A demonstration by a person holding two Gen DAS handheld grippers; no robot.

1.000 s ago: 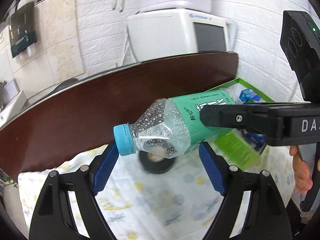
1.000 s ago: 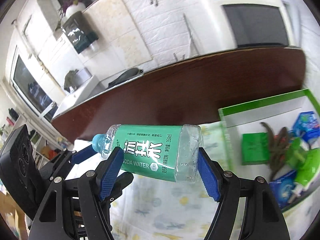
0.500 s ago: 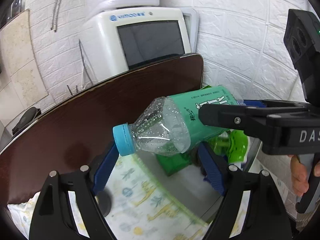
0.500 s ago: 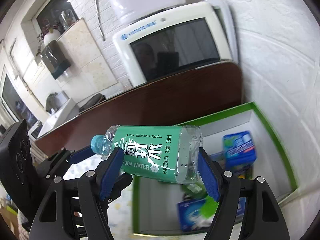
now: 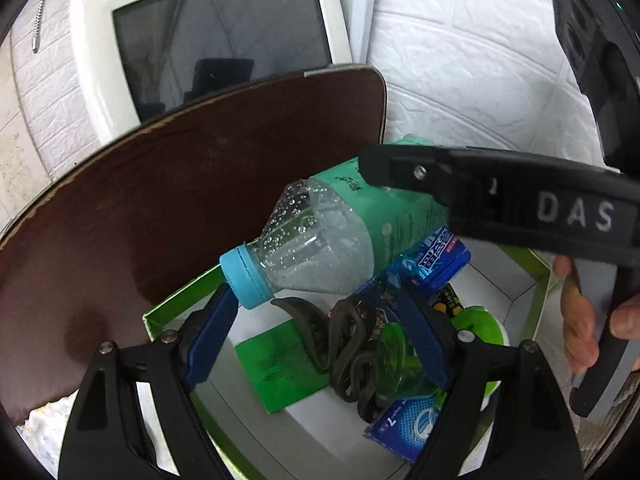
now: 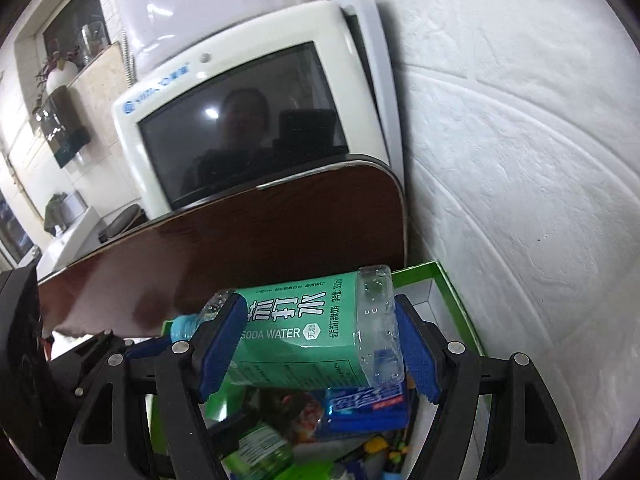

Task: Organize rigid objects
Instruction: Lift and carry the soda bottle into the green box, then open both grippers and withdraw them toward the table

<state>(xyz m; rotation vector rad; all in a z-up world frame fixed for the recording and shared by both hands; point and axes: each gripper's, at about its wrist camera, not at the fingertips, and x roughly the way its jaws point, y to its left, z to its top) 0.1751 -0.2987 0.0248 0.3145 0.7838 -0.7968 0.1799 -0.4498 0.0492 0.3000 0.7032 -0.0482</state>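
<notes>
A soda water bottle (image 6: 304, 332) with a green label and a blue cap lies sideways in my right gripper (image 6: 320, 348), which is shut on its body. In the left wrist view the bottle (image 5: 320, 248) hangs above a green-rimmed white box (image 5: 176, 300). My left gripper (image 5: 316, 340) is open, its blue fingers on either side below the bottle's neck, not touching it. The box (image 6: 452, 292) holds blue packets, a green card, black clips and a green bottle.
A dark brown table top (image 5: 180, 200) lies behind the box. A white appliance with a dark screen (image 6: 248, 128) stands at the back. A white textured wall (image 6: 520, 160) is close on the right. A patterned cloth (image 5: 44, 420) shows at lower left.
Both grippers moved right from over the patterned cloth to above the green box. The bottle stayed in the right gripper and now hangs lower over the box's contents.
</notes>
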